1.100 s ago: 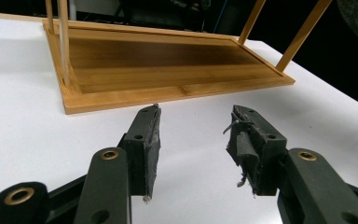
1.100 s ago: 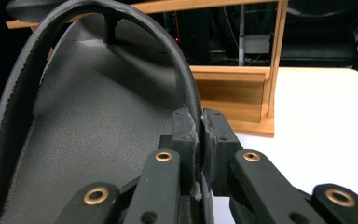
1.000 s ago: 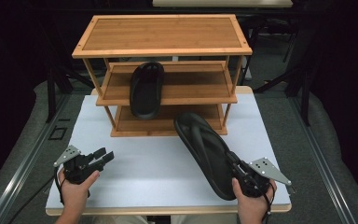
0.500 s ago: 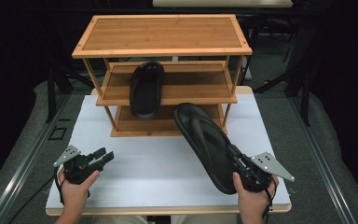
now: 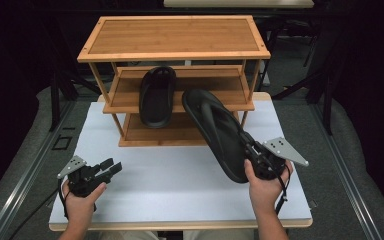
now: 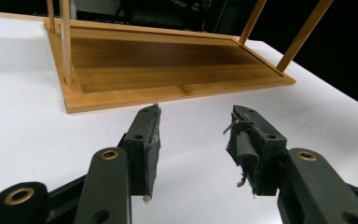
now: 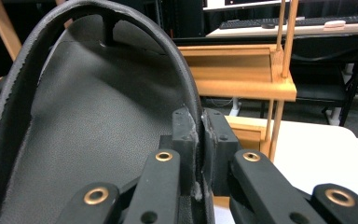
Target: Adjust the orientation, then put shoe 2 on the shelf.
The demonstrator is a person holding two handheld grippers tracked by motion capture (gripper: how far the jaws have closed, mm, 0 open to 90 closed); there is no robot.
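1 flip-flop (image 5: 219,131), toe toward rack (image 5: 175,47)

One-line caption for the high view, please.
Right tongs carry a black flip-flop toward the bamboo rack, where its mate sits; left tongs rest open.

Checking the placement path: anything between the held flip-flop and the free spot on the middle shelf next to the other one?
Nothing visible blocks it. The right gripper holds the flip-flop by its heel rim, toe toward the middle shelf. The other flip-flop lies on the shelf's left; the right post flanks the gap.
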